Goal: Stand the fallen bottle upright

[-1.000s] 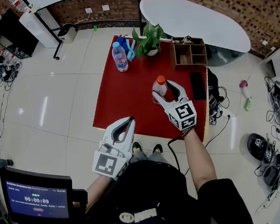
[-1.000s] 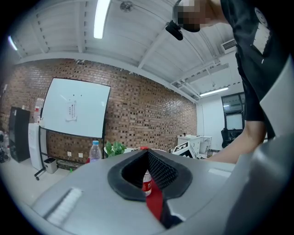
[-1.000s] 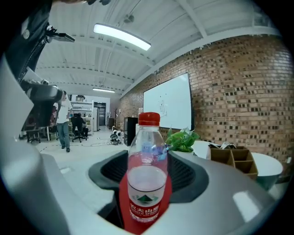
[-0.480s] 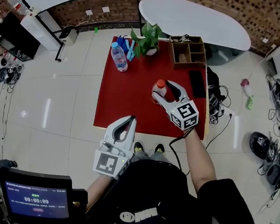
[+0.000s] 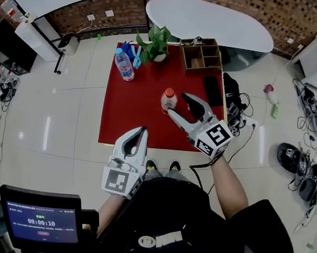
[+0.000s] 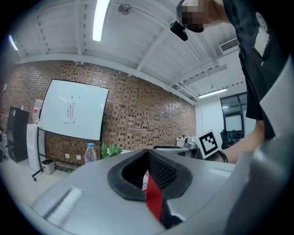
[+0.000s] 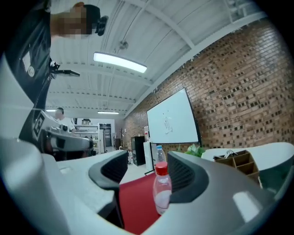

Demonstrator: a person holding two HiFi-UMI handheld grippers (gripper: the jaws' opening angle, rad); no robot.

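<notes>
Standing upright on the red worktop [image 5: 131,109], the bottle [image 5: 168,100] has its red cap on top and sits near the middle, toward the right side. The right tool [image 5: 179,104] hangs over the worktop with its jaws spread wide, and the bottle stands just past their tips. In the right gripper view the bottle shows in the gap between the jaws, close against the right one and well clear of the left one. Whether it touches that right jaw cannot be told, but the jaws have no grip on it. The left tool [image 5: 141,132] is held off the near edge of the worktop, over the floor, in front of the person. Its jaws are closed to a thin slit with nothing between them. Through that slit the left gripper view shows only a strip of red worktop and a sliver of the bottle far beyond. At the far left corner of the worktop a second bottle [image 5: 123,64] with a blue cap stands upright, well apart from the first. A plant [image 5: 152,43] is just beside it, and a wooden box [image 5: 201,55] with open compartments sits at the far right corner. A flat black object [image 5: 211,90] lies near the right edge, in front of the box.
</notes>
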